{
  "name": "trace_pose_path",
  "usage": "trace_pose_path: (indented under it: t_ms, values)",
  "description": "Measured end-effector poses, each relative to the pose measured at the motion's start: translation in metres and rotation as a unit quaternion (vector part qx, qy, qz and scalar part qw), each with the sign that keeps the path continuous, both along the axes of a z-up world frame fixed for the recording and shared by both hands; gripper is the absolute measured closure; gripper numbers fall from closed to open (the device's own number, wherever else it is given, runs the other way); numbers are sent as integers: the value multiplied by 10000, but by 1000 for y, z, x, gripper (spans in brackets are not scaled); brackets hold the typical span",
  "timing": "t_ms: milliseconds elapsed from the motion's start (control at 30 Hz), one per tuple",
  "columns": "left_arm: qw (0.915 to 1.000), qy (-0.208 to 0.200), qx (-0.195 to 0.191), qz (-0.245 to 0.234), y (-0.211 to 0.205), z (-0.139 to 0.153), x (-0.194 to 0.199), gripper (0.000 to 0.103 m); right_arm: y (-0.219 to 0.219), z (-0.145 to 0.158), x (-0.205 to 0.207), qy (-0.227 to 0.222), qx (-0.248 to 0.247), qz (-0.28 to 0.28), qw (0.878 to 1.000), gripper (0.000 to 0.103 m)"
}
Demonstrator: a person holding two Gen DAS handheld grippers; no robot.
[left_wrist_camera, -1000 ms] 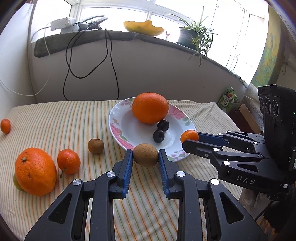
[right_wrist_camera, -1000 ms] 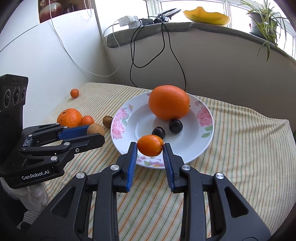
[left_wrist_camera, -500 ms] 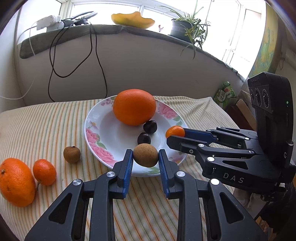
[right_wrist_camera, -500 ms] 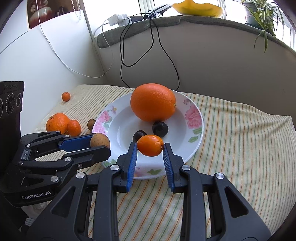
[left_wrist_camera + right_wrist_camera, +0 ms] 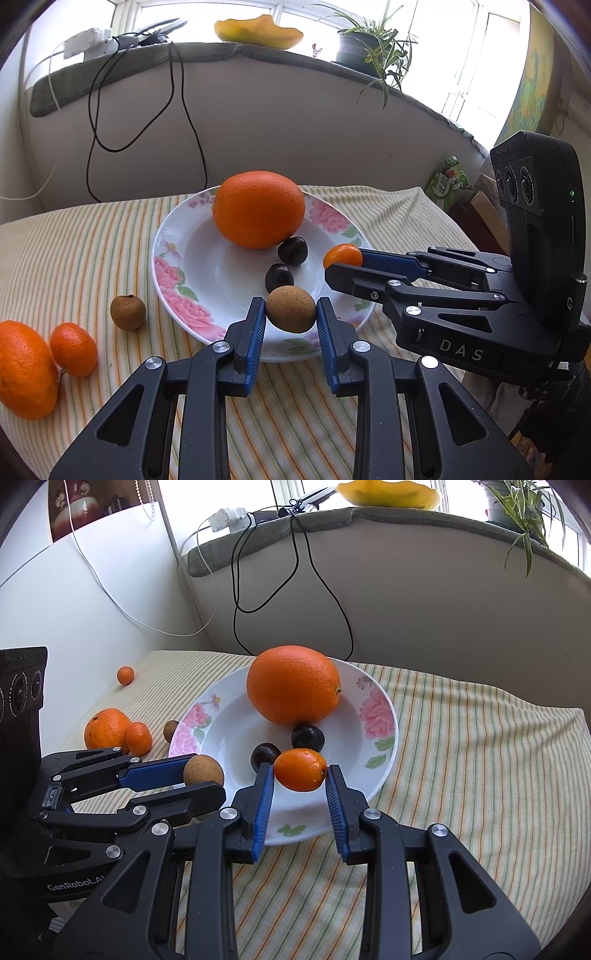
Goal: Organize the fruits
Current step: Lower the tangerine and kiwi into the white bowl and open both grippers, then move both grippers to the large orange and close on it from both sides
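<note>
My left gripper [image 5: 291, 314] is shut on a brown round fruit [image 5: 291, 308], held over the near rim of the flowered white plate [image 5: 173, 273]. My right gripper [image 5: 300, 775] is shut on a small orange kumquat [image 5: 300, 769], also above the plate's [image 5: 380, 716] near side. On the plate lie a large orange [image 5: 258, 208] and two dark cherries [image 5: 291, 250]. Each gripper shows in the other's view: the right one [image 5: 341, 258] at right, the left one [image 5: 203, 775] at left.
Left of the plate on the striped cloth lie a second brown fruit [image 5: 127, 312], a small mandarin [image 5: 73, 349] and a big orange [image 5: 24, 369]. A tiny orange fruit [image 5: 125, 675] sits far back left. Black cables [image 5: 177, 110] hang from the sill; a potted plant [image 5: 369, 51] stands there.
Both grippers have carried their fruits forward toward the plate. The brown fruit and the kumquat now hang over its near rim instead of short of it.
</note>
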State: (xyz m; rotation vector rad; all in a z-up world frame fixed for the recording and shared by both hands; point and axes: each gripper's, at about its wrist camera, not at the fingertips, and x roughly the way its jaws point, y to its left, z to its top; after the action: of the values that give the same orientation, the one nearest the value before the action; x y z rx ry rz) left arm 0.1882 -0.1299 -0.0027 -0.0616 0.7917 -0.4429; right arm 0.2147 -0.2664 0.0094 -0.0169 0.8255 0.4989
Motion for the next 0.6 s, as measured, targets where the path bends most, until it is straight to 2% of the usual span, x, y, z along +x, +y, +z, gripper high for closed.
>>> trace_pose_path:
  t_ms: [67, 100, 133, 167, 300, 367, 533, 567, 600]
  values:
    - [10000, -15, 25, -8, -1, 0, 0, 74, 0, 0, 0, -6, -13, -23, 10000, 69]
    - [10000, -25, 28, -4, -1, 1, 0, 69, 0, 1, 0, -15, -18, -41, 10000, 66]
    - [10000, -38, 27, 5, -1, 1, -1, 64, -1, 1, 0, -33, -15, -60, 10000, 58]
    - [10000, -47, 28, 8, -1, 1, -1, 64, -2, 2, -1, -58, -7, -80, 10000, 51]
    - [10000, -63, 33, 28, -1, 2, -3, 61, -6, 6, -2, -135, 27, -175, 9998, 41]
    - [10000, -61, 23, 41, 0, 2, -4, 61, -8, 8, -2, -145, 56, -232, 9996, 34]
    - [10000, -63, 22, 49, 2, 2, -5, 60, -11, 12, -3, -173, 131, -295, 9993, 27]
    - [10000, -63, 21, 56, 3, 2, -6, 58, -11, 13, -4, -188, 140, -307, 9993, 24]
    - [9999, -71, 26, 71, 3, 3, -6, 52, -12, 14, -5, -203, 151, -318, 9992, 23]
